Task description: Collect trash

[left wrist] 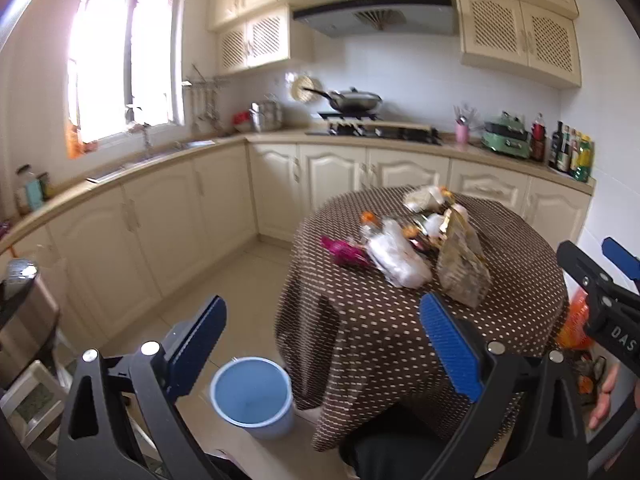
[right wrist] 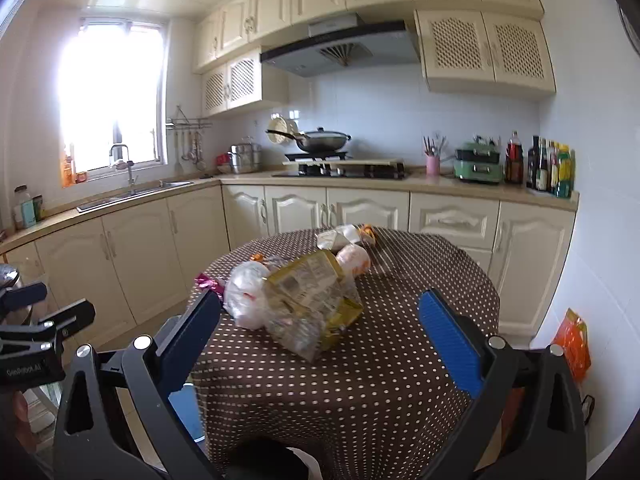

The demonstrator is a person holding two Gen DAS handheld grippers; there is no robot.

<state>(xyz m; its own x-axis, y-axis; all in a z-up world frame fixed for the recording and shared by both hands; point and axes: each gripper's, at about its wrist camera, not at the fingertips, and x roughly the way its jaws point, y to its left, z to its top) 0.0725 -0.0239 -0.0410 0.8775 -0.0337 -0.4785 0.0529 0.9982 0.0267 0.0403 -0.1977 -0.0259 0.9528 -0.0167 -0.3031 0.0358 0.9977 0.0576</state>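
Cream kitchen cabinets ring a round surface [right wrist: 360, 380] under a brown dotted cloth, and your trash sits heaped on its far half: a white plastic bag [right wrist: 248, 296], a crinkled yellow-and-clear wrapper [right wrist: 316, 300], a pink wrapper [left wrist: 344, 250] at the left edge, and more packets [right wrist: 340, 238] behind. All of it looks light, soft and crushable, probably slippery film, so you should pinch a bunched fold or a sealed edge, not a flat face; expect it to collapse and rustle rather than resist. Your right gripper [right wrist: 320, 344] has its fingers spread wide and empty, with the yellow wrapper lying just ahead and between them, not yet touched. Your left gripper [left wrist: 324, 344] is likewise spread and holding nothing; the pile lies further ahead of it and toward its right finger, well apart. A blue bucket [left wrist: 254, 396] stands on the floor beside the surface, below the left gripper, a likely place to drop things.
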